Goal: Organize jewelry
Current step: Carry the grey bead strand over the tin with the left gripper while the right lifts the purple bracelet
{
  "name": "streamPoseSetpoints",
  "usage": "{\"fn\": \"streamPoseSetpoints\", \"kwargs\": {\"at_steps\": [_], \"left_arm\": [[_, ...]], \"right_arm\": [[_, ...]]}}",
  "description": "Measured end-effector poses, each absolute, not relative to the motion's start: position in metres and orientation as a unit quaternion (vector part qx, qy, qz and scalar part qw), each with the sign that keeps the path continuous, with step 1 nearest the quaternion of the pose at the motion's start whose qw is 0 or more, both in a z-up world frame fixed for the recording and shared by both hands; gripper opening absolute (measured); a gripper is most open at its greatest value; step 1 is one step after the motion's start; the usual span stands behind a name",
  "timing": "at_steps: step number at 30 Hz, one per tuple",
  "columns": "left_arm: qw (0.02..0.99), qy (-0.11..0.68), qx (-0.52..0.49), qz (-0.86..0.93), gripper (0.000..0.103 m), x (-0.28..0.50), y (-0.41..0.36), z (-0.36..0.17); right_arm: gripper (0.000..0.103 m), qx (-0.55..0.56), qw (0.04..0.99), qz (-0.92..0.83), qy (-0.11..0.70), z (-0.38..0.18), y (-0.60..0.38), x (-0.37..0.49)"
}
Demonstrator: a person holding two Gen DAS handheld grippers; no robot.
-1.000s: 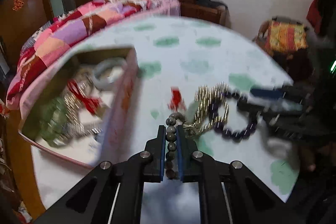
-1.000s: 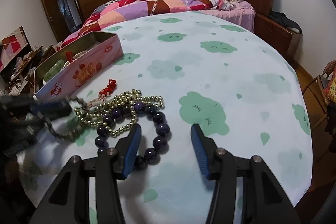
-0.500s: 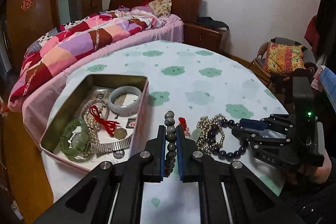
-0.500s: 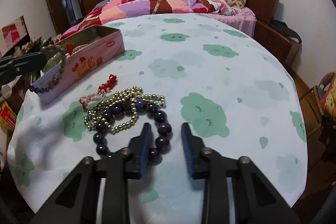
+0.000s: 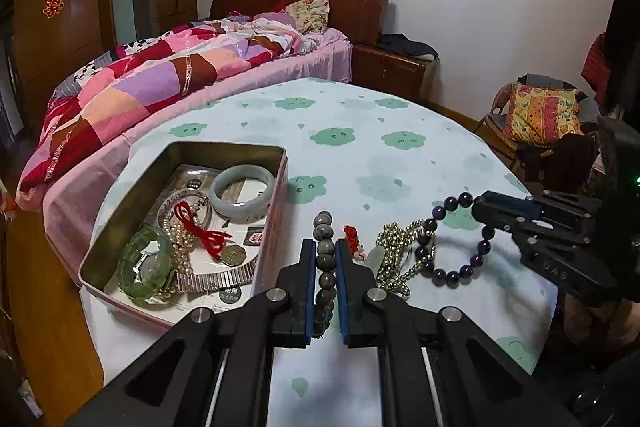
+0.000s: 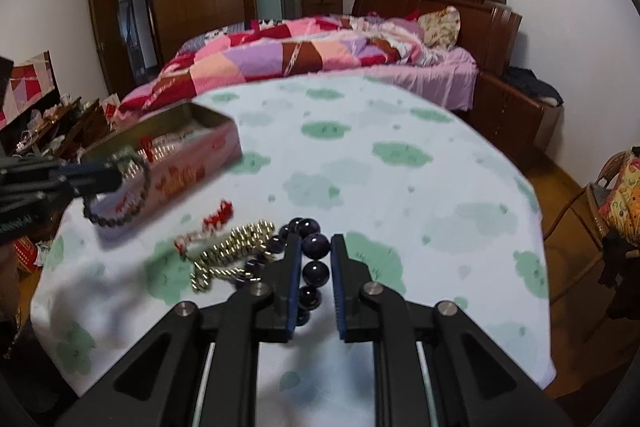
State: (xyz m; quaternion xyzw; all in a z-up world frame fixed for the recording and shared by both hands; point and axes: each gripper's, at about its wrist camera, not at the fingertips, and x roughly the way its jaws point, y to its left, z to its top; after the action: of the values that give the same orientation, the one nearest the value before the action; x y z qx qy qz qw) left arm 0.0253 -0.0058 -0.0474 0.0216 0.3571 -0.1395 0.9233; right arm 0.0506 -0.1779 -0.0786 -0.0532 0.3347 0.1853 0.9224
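Note:
My left gripper [image 5: 323, 247] is shut on a grey bead bracelet [image 5: 325, 259] and holds it above the table, just right of the open pink tin [image 5: 224, 149]. The bracelet also shows hanging in the right wrist view [image 6: 120, 215]. My right gripper [image 6: 316, 245] is shut on a dark purple bead bracelet [image 6: 316, 247] and lifts it off the cloth; it also shows in the left wrist view [image 5: 452, 273]. A gold bead necklace [image 5: 394, 259] tangles with the purple bracelet. A red-knot charm [image 5: 354, 237] lies beside them.
The tin holds a pale jade bangle [image 5: 242, 197], a green bangle [image 5: 146, 267], a metal watch band [image 5: 216, 281] and a red cord [image 5: 200, 233]. The round table carries a cloud-print cloth [image 5: 380, 163]. A bed [image 5: 180, 75] stands behind, and a chair [image 5: 536, 115] at right.
My right gripper closed on the purple bracelet and raised it. My left gripper lifted the grey bracelet up and back, staying beside the tin.

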Motion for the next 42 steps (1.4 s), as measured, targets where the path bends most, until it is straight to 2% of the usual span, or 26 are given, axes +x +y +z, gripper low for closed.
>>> {"fn": "streamPoseSetpoints", "kwargs": {"at_steps": [15,42], "left_arm": [[0.939,0.32,0.01,-0.122,0.008,0.022,0.011,-0.021],[0.94,0.33,-0.011,-0.085,0.008,0.034,0.04,-0.024]], "right_arm": [[0.017,-0.056,0.936,0.178,0.297,-0.045,-0.176,0.047],[0.017,-0.085,0.93,0.25,0.257,-0.014,-0.115,0.05]]}}
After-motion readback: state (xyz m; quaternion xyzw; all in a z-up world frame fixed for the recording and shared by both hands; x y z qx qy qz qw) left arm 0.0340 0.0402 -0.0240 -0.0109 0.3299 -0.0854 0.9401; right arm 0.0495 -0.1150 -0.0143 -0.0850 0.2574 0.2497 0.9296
